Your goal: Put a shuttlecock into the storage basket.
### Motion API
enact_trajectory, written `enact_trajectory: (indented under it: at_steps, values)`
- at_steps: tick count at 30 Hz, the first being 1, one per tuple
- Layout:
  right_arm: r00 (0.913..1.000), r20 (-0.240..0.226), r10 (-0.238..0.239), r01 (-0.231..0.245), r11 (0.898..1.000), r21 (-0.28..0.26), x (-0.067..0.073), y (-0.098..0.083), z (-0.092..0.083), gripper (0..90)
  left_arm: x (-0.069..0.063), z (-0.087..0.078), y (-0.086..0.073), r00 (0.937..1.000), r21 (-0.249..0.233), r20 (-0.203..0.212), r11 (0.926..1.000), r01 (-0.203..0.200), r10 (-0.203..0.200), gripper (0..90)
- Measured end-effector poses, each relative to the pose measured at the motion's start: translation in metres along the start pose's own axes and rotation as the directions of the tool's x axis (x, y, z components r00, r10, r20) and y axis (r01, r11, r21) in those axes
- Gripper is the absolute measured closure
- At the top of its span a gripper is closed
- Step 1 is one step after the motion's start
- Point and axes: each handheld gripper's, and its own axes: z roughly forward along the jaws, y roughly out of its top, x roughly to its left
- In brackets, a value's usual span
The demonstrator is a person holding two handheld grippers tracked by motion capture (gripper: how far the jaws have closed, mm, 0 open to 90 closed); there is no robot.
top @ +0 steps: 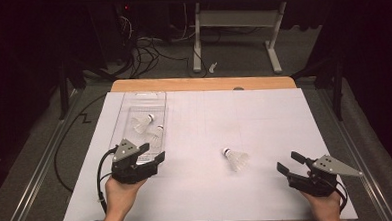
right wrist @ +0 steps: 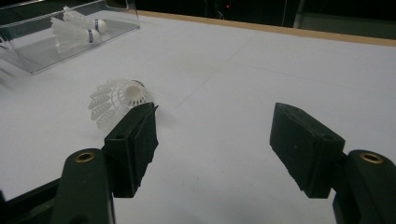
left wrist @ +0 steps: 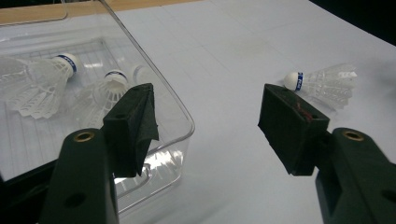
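Nearest the lens in both gripper views, black foam-padded jaws are standing wide apart with nothing between them. Lying on its side on the white table sheet (top: 267,187), well apart from either tool, is the loose white plastic shuttlecock with a blue-banded cork tip (top: 235,158), roughly midway between the hands and somewhat closer to the right one. Two more white shuttlecocks (top: 149,127) are already resting in the clear plastic rectangular tray (top: 128,101) at the far left.

Risks from here, as I judge them: the skirt is light and springy, so a jaw nudging it sideways before closing would likely be sending it rolling in an arc around its cork. Squeezing across the open skirt could be crushing the vanes; gripping near the cork looks safer. The left tool's near jaw is also sitting just beside the tray's near corner, so a careless sweep could be knocking the tray.

The left gripper (top: 153,160) is hovering at the tray's near end, pointing right and slightly away, the hand gripping from below. The right gripper (top: 290,164) is angling up and left towards the loose shuttlecock, its hand low at the table's near edge.
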Motion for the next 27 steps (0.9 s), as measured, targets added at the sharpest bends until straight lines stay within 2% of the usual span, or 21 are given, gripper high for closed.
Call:
enact_trajectory:
  at_steps: [27]
  values:
    - [1.0000,0.000,0.002,-0.002,1.000,-0.001,0.000,0.000,-0.001,32.7,-0.013,0.024,0.011,0.9985,0.025,0.049,0.9994,-0.025,0.024,37.1]
